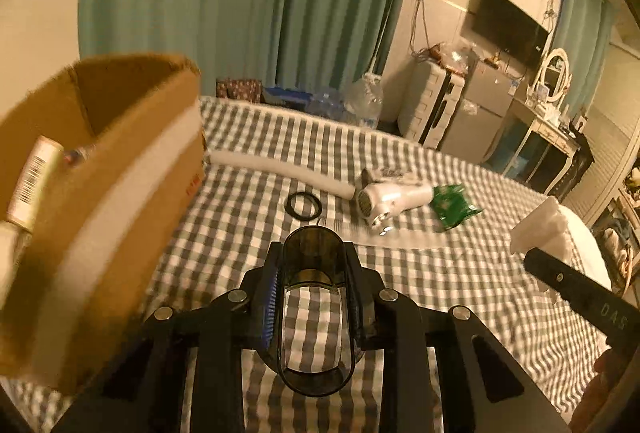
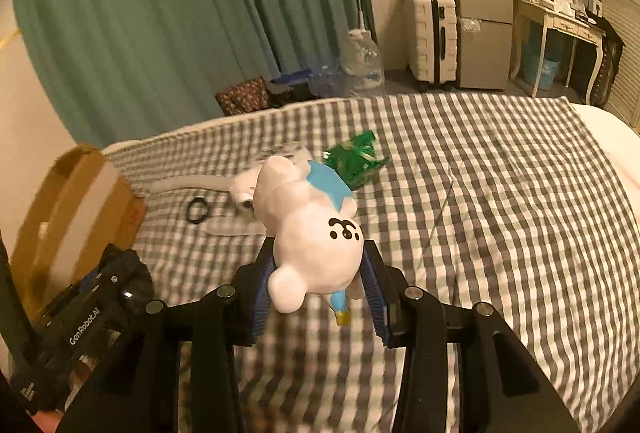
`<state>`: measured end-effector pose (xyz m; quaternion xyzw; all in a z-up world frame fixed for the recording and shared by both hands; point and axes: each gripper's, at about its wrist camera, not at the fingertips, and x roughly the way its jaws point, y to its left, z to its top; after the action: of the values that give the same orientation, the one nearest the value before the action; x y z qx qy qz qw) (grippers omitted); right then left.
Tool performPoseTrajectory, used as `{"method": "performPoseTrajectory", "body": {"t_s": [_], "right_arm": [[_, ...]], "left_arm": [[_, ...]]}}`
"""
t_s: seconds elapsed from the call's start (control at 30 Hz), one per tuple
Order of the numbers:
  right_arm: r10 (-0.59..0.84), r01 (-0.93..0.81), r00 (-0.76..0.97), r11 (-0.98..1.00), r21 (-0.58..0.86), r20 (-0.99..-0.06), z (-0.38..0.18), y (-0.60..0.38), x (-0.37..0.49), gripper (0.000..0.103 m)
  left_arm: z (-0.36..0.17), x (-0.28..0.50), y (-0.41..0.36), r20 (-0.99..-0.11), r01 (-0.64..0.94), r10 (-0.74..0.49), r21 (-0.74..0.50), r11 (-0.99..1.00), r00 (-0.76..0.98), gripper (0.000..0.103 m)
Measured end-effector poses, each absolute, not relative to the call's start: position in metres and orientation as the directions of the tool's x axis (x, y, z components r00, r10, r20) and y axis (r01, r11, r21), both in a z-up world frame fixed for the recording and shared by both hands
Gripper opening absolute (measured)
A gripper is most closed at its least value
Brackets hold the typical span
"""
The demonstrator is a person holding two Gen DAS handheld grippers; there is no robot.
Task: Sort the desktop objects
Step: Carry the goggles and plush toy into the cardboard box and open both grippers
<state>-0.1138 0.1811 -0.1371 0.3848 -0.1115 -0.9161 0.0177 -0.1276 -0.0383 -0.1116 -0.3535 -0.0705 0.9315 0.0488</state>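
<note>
**Both grippers loaded above the checked bed**

Cardboard fills the left side of the scene: an open brown box (image 1: 120, 169) sits on the grey-and-white checked bedspread (image 1: 460, 293), with a barcoded white item (image 1: 34, 169) showing inside it. The left gripper (image 1: 314, 297) is clamped on a smoky translucent plastic cup (image 1: 314, 273), held just to the right of the box and above the cloth. Beyond it on the bed lie a black ring (image 1: 304, 206), a long white tube (image 1: 280, 169), a white handheld device (image 1: 390, 199) and, touching its far end, a crumpled green packet (image 1: 454, 205).

The right gripper (image 2: 318, 285) grips a white plush toy (image 2: 308, 229) with blue markings and a black squiggle, its blue-ribbed fingers (image 2: 376, 297) pressed on the toy's sides; the toy hangs clear of the bedspread. A teal curtain (image 2: 180, 13) hangs behind, with a white suitcase (image 2: 430, 33) against the wall.
</note>
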Motion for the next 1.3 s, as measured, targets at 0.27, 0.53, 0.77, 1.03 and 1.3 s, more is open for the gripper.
{"method": "performPoseTrajectory", "body": {"t_s": [0.27,0.53,0.77,1.03,1.3], "right_arm": [[-0.136,0.013,-0.759,-0.981,0.194,-0.636,-0.088,0.143,-0.062,0.041],[-0.186,0.113,-0.789,-0.981,0.16,-0.586,-0.049,0.089,-0.035,0.041],[-0.253,0.222,-0.796,-0.967,0.124,-0.549,-0.021,0.036,-0.039,0.041],[-0.368,0.355,-0.742,-0.925,0.138,-0.56,-0.018,-0.041,-0.084,0.041],[-0.449,0.452,-0.629,-0.876,0.171,-0.635,-0.055,-0.118,-0.151,0.041]], "left_arm": [[-0.053,-0.087,-0.045,-0.573,-0.079,0.157,-0.159,-0.984,-0.804,0.028],[0.0,-0.066,-0.069,-0.516,-0.078,0.131,-0.122,-0.989,-0.847,0.028],[0.021,-0.067,-0.115,-0.5,-0.04,0.101,-0.131,-0.991,-0.86,0.028],[0.019,-0.091,-0.194,-0.527,0.061,0.008,-0.113,-0.992,-0.85,0.028],[-0.032,-0.114,-0.258,-0.613,0.171,-0.051,-0.139,-0.976,-0.788,0.028]]}}
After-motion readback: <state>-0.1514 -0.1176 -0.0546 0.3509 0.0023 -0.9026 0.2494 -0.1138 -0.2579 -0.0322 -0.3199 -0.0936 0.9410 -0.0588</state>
